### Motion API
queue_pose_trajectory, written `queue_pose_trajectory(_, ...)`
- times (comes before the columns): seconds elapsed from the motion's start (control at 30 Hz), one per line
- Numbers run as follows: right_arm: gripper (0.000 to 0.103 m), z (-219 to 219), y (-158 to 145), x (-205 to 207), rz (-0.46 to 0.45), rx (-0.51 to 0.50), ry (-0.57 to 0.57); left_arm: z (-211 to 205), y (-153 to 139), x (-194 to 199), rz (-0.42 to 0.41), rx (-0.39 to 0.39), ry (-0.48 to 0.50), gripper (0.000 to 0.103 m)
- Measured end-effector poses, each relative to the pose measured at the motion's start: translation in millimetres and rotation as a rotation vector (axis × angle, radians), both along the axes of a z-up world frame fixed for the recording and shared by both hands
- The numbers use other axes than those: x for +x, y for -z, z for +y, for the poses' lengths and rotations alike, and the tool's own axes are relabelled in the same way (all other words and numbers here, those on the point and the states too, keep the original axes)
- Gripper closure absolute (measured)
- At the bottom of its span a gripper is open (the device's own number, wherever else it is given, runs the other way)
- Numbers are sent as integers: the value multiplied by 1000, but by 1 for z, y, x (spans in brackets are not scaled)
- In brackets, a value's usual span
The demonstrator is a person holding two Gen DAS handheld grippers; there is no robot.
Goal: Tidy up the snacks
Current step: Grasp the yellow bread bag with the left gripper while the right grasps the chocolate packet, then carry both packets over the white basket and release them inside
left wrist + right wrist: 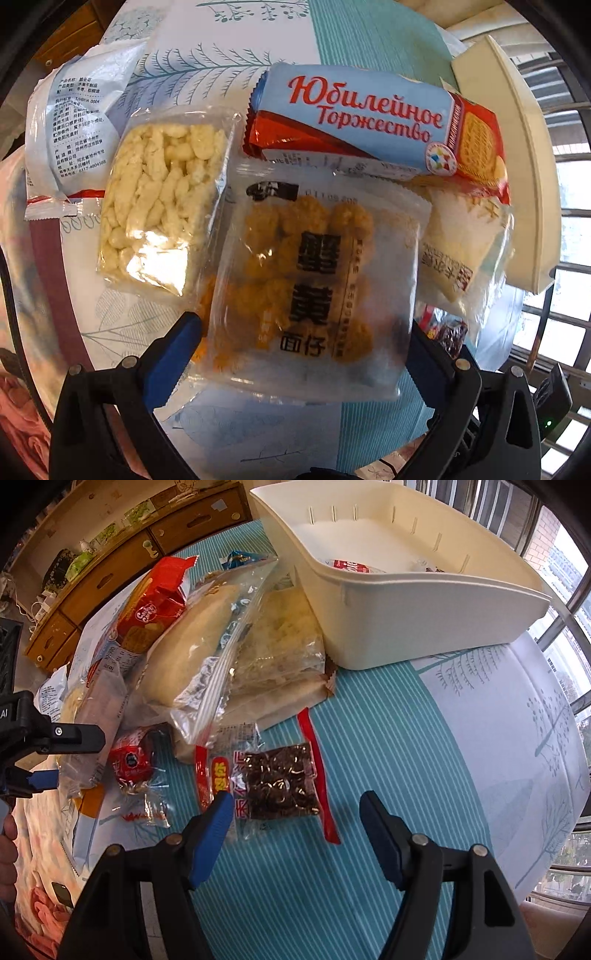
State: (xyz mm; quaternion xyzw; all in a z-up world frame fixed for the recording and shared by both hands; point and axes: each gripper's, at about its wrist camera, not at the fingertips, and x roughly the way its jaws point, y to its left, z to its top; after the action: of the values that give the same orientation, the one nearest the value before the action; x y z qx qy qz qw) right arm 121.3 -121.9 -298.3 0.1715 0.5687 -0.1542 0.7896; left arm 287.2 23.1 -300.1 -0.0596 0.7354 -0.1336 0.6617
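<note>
My left gripper (303,336) points down over a clear packet of orange snacks with black characters (306,280). Its blue pads stand wide at the packet's two sides and do not squeeze it. Around the packet lie a pack of pale puffed sticks (162,199), a blue-and-red biscuit pack (369,118) and a white printed packet (70,129). My right gripper (295,812) hangs open above a small packet of dark dried fruit with red edges (280,782), which lies just past its fingertips. A white bin (424,602) stands behind, with a few packets inside.
A bagged bread roll (195,646), a flat clear bag (280,653) and a red round sweet (133,764) are piled left of the bin. The teal striped tablecloth (388,738) is bare at the right. A wooden cabinet (110,565) stands behind and windows are on the right.
</note>
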Motion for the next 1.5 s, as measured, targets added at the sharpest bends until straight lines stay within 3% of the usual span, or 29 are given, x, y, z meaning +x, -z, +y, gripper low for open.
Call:
queue_pose_trajectory(0.1, 33, -3, 1, 1, 2, 1, -15, -7, 6, 10, 11, 16, -16, 1)
queue_pose_trajectory(0.33, 60, -4, 1, 14, 13, 34, -87, -13, 21, 16, 46, 31, -59, 13)
queue_pose_trajectory(0.5, 60, -6, 1, 26, 29, 62, -99, -17, 17, 18, 46, 39, -72, 21)
queue_pose_trajectory(0.67, 60, -7, 1, 41, 72, 68, -109, -6, 11, 9, 66, 61, -84, 22)
queue_pose_trajectory(1.03, 60, -26, -3, 15, 166, 139, 44, 3, -15, -30, 98, 27, -31, 22)
queue_pose_trajectory(1.23, 60, -24, -19, -7, 169, 184, 136, 15, -53, -64, 20, 3, 52, 22)
queue_pose_trajectory(1.5, 60, 6, -61, -33, 49, 180, 160, 38, -117, -115, -220, -85, 145, 22)
